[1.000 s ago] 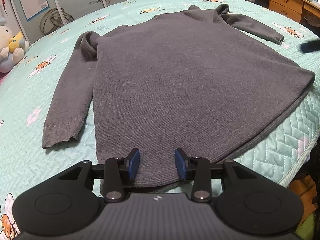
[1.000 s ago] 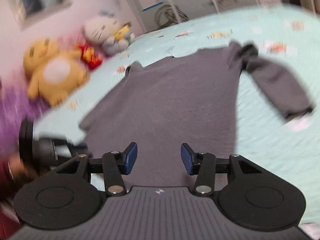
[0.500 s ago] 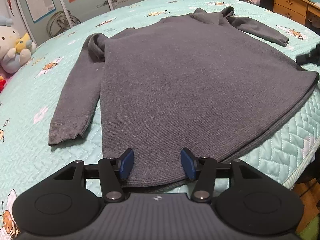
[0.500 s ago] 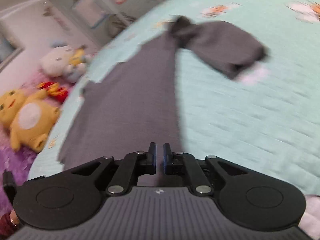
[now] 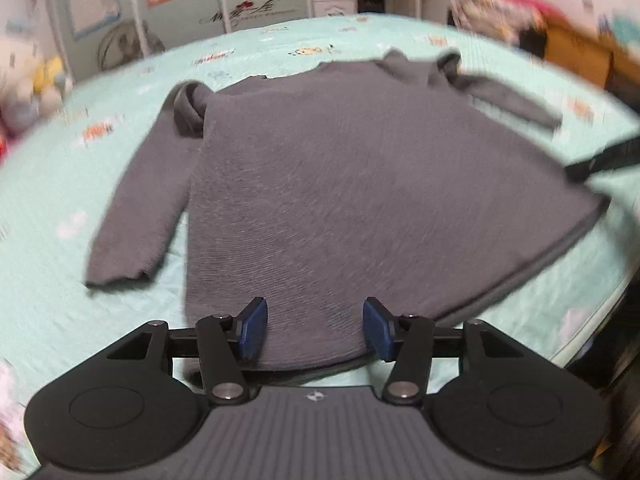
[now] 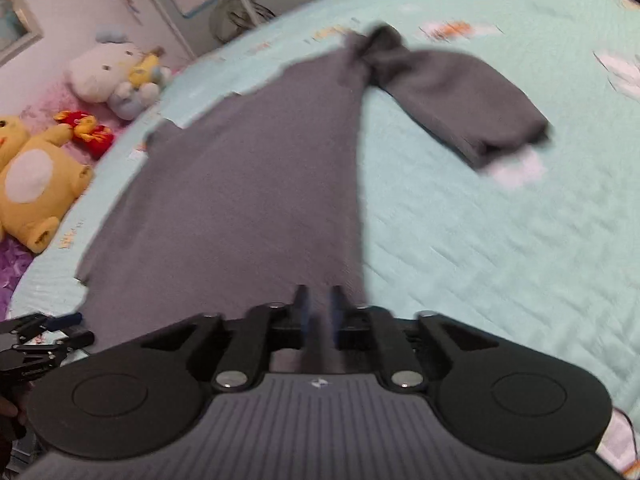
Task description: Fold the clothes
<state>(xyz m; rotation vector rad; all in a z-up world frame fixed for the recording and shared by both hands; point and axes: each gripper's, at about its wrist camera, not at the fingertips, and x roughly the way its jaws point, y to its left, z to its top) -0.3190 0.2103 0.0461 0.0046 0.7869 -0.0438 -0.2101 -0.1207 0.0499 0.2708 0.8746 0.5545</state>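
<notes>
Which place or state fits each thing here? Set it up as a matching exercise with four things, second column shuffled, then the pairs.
Things:
1. sweater
2. left gripper
3. right gripper
4. yellow plush

Places or states:
A. jaws wide apart over the hem
B. beside the bed, off the quilt
C. spread flat, sleeves out to both sides
D. jaws narrow and opening, at the sweater's side edge

Pairs: 1-C, 2-A, 3-D, 4-B

left gripper [image 5: 316,330] fingers wider, right gripper [image 6: 319,306] narrower, opening again
</notes>
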